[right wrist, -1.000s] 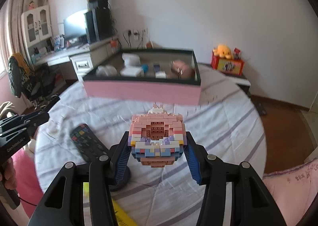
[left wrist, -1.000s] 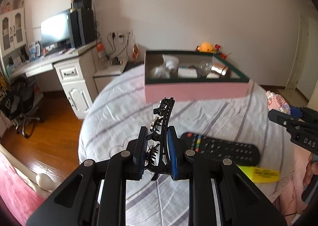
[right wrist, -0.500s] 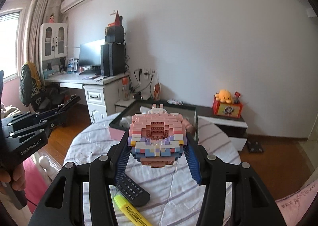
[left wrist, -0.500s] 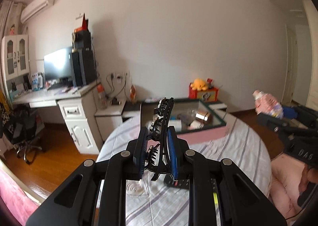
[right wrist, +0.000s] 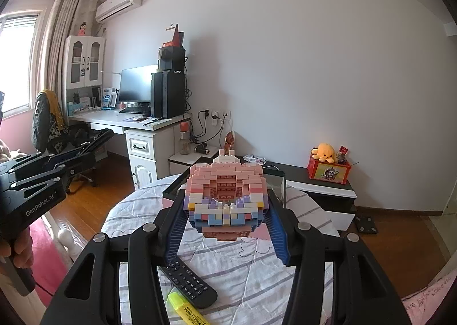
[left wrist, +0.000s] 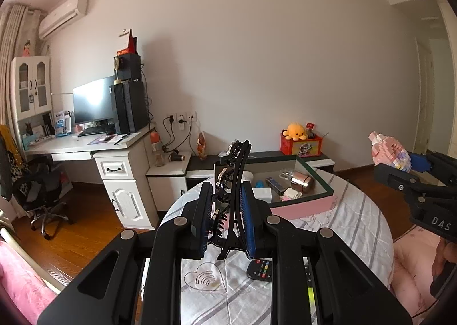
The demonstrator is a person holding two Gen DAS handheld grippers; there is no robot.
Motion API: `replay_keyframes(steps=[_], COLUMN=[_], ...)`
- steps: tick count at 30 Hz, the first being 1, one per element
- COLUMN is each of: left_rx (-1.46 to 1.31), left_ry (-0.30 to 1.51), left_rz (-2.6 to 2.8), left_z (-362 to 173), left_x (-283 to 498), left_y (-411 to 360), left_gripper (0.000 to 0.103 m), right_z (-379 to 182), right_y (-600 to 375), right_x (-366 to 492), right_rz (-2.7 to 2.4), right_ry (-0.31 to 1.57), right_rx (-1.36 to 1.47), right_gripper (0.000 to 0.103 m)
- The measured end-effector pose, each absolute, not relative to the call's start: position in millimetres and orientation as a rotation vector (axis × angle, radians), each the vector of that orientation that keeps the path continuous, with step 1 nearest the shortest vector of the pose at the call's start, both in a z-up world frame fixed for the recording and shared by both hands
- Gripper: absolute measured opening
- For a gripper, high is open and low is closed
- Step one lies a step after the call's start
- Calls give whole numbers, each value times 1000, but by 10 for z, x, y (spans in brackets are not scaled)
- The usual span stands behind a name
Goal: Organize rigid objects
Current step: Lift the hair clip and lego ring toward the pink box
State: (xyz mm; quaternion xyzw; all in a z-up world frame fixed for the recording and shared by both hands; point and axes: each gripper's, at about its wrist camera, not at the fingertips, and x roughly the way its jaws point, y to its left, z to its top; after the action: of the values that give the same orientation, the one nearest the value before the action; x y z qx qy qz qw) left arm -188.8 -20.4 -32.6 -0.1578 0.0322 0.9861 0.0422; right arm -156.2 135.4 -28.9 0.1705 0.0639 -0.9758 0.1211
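Holding status: the left gripper (left wrist: 226,220) is pinching a black plastic claw hair clip (left wrist: 233,179) between jaws pressed close together; the right gripper (right wrist: 225,222) is clamping a pink and pastel toy-brick model (right wrist: 225,196) between jaws spread to the model's width.
Object location: both held things are hanging in the air above the round surface covered by a white striped cloth (left wrist: 354,219), short of the pink-sided open box with a dark green rim (left wrist: 302,206) at its far side.
Risk, hair clip: the clip is standing tall and thin above the pads, so it is likely pivoting or slipping out if the gripper is tilting on the way to the box.
Risk, brick model: the pads are pressing only on the model's lower flanks; a harder squeeze or a bump on the box rim is probably breaking bricks loose.
Risk, collision: the two grippers are travelling near each other toward one box, so one is liable to be striking the other's load.
Risk, box contents: a drop from height is likely knocking over the things already lying inside.
Count, grippers: two.
Count, held things: two.
Count, boxes: one.
Count, things lying on the surface: one black remote control (right wrist: 187,279), one yellow highlighter pen (right wrist: 187,310).
Count, things in the box: several; exact number is not readable.
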Motion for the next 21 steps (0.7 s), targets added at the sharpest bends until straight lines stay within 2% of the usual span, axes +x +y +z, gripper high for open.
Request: replay_keyframes(steps=[14, 21], left_rx=[-452, -469], left_ry=[133, 176], left_rz=[3015, 2987], left_z=[-262, -236], left_x=[-2246, -2692], left_y=[-157, -38], left_gripper=[20, 20], right_z=[-296, -313], right_y=[1313, 1371], right_x=[-1873, -2164], right_rz=[-2832, -2823], right_ry=[222, 239], right_rx=[480, 499], right_gripper=[53, 53])
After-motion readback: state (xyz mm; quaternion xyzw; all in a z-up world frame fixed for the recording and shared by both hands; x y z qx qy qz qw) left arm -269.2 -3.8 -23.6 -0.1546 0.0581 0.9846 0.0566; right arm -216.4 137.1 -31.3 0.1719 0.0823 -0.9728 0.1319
